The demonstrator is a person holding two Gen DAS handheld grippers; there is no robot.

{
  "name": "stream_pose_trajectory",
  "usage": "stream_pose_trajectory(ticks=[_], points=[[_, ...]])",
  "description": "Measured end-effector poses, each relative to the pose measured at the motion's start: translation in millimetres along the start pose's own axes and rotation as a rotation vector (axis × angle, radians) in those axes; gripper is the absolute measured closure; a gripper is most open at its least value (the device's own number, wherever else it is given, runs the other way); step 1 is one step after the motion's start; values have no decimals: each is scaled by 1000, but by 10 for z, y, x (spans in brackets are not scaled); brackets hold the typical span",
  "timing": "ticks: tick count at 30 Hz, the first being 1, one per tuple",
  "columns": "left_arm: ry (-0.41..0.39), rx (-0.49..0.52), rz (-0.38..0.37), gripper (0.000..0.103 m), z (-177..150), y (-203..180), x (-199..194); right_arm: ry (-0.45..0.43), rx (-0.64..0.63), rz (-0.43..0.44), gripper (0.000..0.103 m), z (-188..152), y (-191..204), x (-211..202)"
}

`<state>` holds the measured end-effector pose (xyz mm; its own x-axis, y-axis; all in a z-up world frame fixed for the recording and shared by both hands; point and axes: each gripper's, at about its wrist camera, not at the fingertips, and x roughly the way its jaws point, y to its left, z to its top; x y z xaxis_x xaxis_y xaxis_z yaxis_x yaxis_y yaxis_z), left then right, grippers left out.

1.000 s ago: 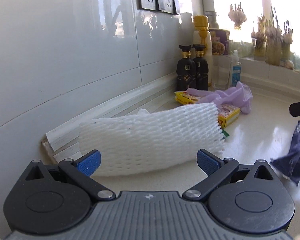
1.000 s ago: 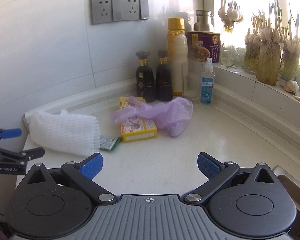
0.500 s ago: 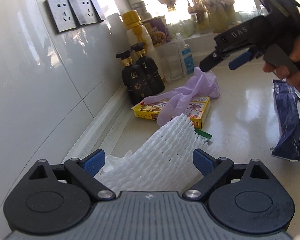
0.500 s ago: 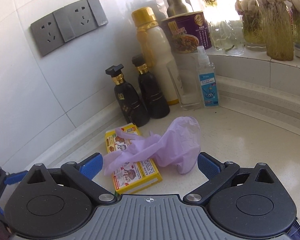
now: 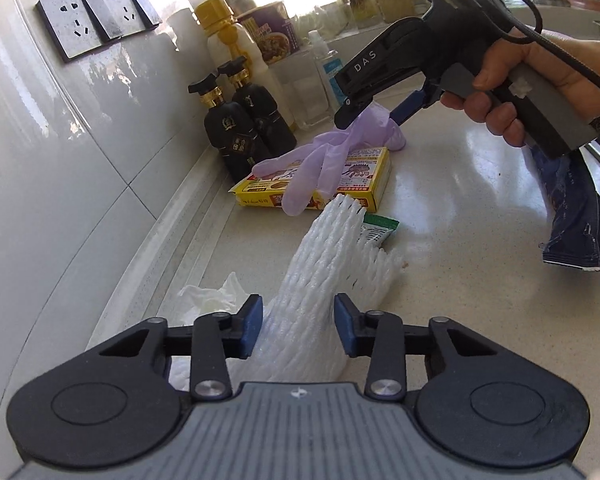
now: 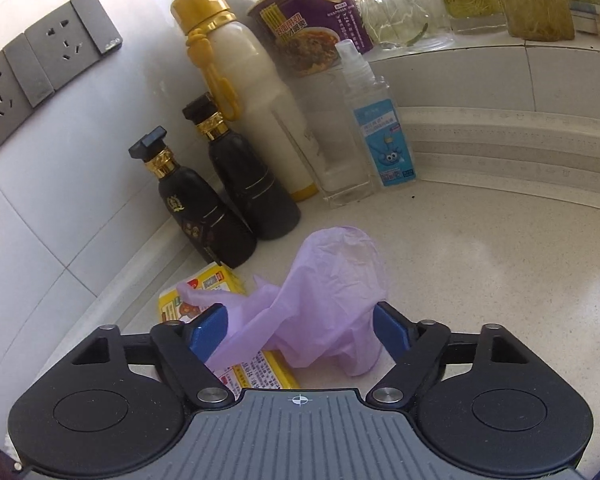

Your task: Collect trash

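A: So, where does each tool stand?

B: Left gripper (image 5: 296,330) has its pads pressed into the white foam net (image 5: 324,280), squeezing it narrow; the net's far end fans out toward 12 o'clock on the counter (image 5: 460,216). Pinched near one end, I'd guess, so the whole sleeve lifts in one go.

A: And the other?

B: Right gripper (image 6: 300,330) is spread around the purple glove (image 6: 324,300), pads either side, not yet closed. The glove drapes across the yellow box (image 6: 256,368), so a low bite could catch the box too.

A: Anything else nearby?

B: Two black bottles (image 6: 228,200) at 11 o'clock of the glove, a spray bottle (image 6: 384,132) at 1. From the left camera, a crumpled tissue (image 5: 212,296) at 9 o'clock of the net, a green sachet (image 5: 378,232) beyond it, and a dark wrapper (image 5: 576,220) at 3.
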<state>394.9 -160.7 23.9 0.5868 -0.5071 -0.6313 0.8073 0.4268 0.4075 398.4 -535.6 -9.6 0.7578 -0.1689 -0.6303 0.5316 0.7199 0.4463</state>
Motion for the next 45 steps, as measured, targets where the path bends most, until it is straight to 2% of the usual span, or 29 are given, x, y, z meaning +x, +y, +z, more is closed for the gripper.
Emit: stream_pose_trajectory(ticks=[1,3,5,8,12,17,30,45], points=[[3,0,2,75,-2,-3,0,-1,2,-1,39,0,-2,9],[8,7,11,87,-7,-20,-17,-9,4,-4,55,-4,-5,17],[8,7,16,91,0,-36,-29,-18,2,6,66,-4,-10,22],[5,4,28,94,12,-55,-64,-27,0,28,82,-10,-19,11],[-13,-2,55,94,51,-59,-141,-53,-3,59,93,-2,-6,-82],[-47,-41,91,95,117,-22,-302,-90,-27,92,97,52,80,-306],[-106,-161,208,95,247,-16,-862,-162,-110,169,98,84,431,-1106],[-50,-300,311,95,49,-168,-1486,-165,-198,264,98,-321,878,-1927]])
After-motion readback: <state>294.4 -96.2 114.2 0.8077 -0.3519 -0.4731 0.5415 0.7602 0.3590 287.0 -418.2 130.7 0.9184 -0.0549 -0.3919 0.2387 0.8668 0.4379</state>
